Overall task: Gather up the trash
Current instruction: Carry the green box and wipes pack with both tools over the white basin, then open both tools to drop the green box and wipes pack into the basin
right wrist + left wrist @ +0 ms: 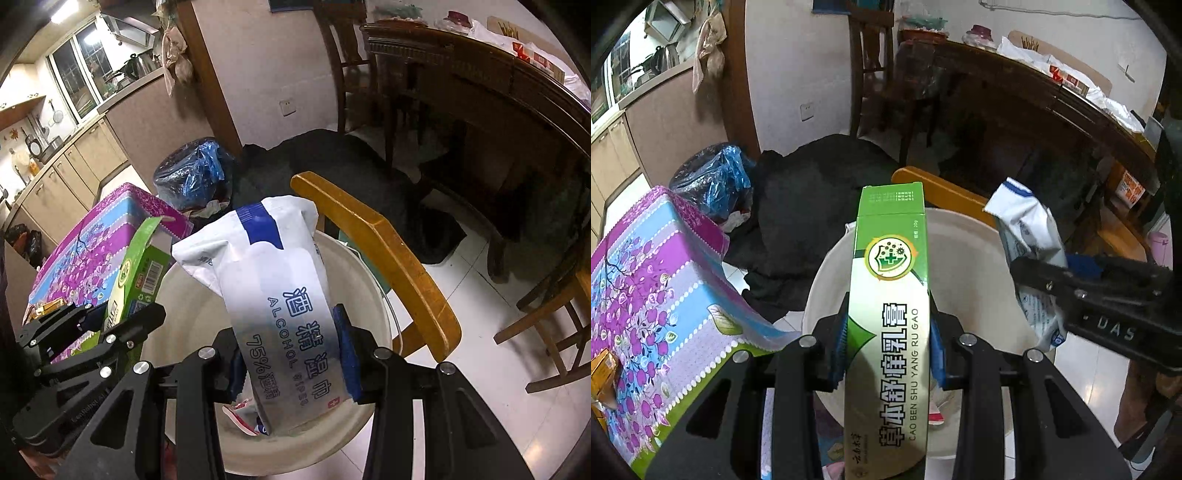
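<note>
While both tools hang over the white bucket (964, 258), each carries one piece of trash. Left gripper (888, 343): jaws clenched on a green carton (890, 295), blue pads pressing its two long sides; the carton points forward and down over the bucket's opening. Right gripper (291, 354): jaws clenched on a white alcohol-wipes pack (280, 295), pads on both edges, the pack's upper end crumpled and bent leftward above the bucket rim (369, 273). Seen from the left camera, the pack (1030, 236) sits at the bucket's right edge. A small red-and-white wrapper (240, 417) lies inside the bucket, low under the pack. Beside the bucket: a purple floral box (657, 280) on the left, a wooden chair back (384, 251) just behind the rim. Farther back, a bin with blue liner (195, 173) and dark cloth (812, 184) on the floor.
</note>
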Tool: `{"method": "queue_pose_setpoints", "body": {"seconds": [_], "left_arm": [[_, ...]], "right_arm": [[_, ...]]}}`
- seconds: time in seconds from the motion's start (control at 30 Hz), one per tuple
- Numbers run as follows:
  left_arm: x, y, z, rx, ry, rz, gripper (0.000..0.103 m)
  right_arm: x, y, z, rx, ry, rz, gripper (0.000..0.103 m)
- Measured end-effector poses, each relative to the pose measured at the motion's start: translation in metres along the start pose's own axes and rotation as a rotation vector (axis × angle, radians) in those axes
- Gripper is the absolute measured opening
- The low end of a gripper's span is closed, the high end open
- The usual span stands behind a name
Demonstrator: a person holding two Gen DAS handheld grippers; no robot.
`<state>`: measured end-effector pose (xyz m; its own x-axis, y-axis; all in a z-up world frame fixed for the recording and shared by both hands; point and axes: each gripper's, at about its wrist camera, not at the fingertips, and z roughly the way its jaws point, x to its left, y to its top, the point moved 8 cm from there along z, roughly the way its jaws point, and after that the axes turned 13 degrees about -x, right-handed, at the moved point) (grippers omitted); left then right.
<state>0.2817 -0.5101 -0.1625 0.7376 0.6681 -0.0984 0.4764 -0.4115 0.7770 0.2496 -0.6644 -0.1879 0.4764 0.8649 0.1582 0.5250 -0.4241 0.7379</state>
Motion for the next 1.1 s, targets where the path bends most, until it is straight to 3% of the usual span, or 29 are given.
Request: {"method": "queue_pose_setpoints", "body": {"seconds": [0.33, 1.1], "left_arm": [[-0.001, 0.009, 0.005, -0.023, -0.009, -0.036, 0.033], [-0.01, 0.003, 0.013, 0.018, -0.029, -0.022, 0.034]], "right_arm": [[-0.002, -0.001, 0.002, 0.001, 0.0, 0.002, 0.043], [-0.004, -0.002, 0.005, 0.008, -0.013, 0.005, 0.043]]}}
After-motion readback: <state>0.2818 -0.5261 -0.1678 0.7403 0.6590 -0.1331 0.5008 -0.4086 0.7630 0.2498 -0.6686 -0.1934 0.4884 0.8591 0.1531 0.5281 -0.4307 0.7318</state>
